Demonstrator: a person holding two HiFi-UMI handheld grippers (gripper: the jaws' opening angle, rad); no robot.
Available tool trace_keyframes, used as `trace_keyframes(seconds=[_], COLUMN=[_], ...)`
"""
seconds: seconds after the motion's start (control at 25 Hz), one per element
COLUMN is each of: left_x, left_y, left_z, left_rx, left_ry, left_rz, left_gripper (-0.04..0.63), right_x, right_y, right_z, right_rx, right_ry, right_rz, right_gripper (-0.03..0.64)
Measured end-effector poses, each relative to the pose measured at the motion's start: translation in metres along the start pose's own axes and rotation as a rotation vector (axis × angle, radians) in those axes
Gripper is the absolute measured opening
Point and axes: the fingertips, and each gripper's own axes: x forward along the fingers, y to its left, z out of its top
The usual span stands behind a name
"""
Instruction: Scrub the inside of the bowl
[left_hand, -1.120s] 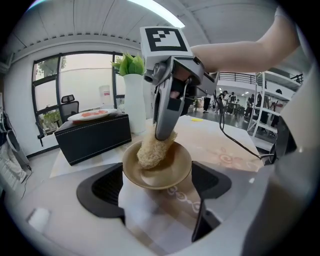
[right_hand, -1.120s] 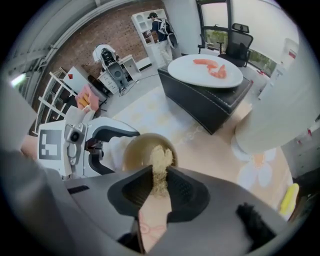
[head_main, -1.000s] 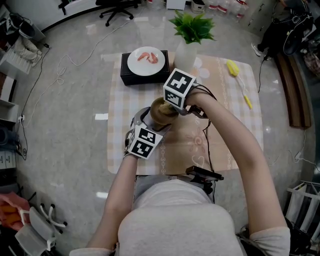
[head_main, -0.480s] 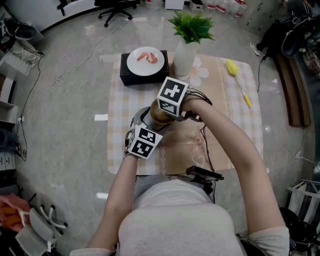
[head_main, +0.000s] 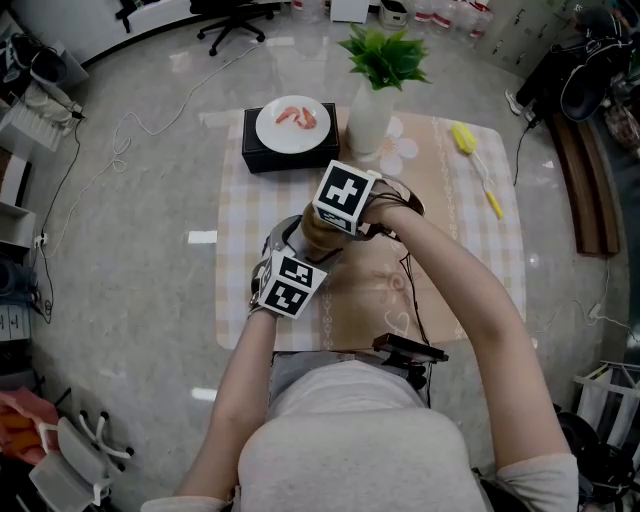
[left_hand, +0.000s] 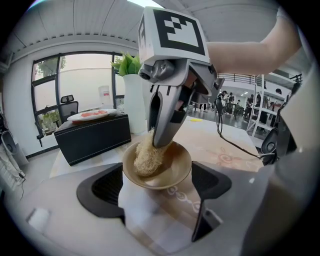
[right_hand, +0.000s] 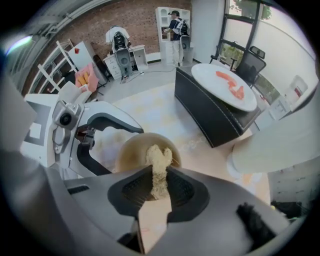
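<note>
A tan bowl sits between the two black pads of my left gripper, which is shut on its sides. In the head view the bowl is above the middle of the checked cloth, mostly hidden under the marker cube. My right gripper comes down from above and is shut on a pale fibrous sponge. The sponge presses against the bowl's inner wall. In the right gripper view the sponge sticks out past the right gripper into the bowl. Both grippers, the left and the right, meet at the bowl.
A white plate with pink food rests on a black box at the back. A white vase with a green plant stands beside it. A yellow brush lies at the back right. A black device sits at the near edge.
My right gripper has shifted a little left and nearer over the bowl with the sponge. The left gripper and the bowl have stayed in place.
</note>
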Motion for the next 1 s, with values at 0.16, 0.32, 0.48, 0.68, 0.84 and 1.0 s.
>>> trace_keyframes(seconds=[0.16,0.32,0.48,0.68,0.84,1.0], left_x=[0.000,0.001,0.001,0.000,-0.003,-0.008], left_y=[0.000,0.001,0.000,-0.003,-0.006,-0.007], left_z=[0.000,0.000,0.001,0.005,0.006,0.011], left_rx=[0.000,0.000,0.003,0.005,0.013,0.026], left_ry=[-0.003,-0.003,-0.008,-0.029,-0.032,-0.043], left_rz=[-0.001,-0.001,-0.001,-0.003,0.000,0.007], left_gripper=[0.440,0.440,0.443,0.457,0.466,0.471], right_x=[-0.005,-0.010,-0.015,-0.022,-0.032,-0.046], right_y=[0.001,0.008,0.017,0.025,0.031,0.029], right_z=[-0.005,-0.014,-0.020,-0.025,-0.027,-0.026], right_rx=[-0.078,-0.106,-0.076,-0.035,-0.006,0.038], right_ry=[0.071,0.115,0.085,0.003,-0.067,-0.148], right_rz=[-0.014,0.028,0.068,0.050,0.026,-0.004], right_gripper=[0.084,0.084,0.084,0.086,0.086,0.086])
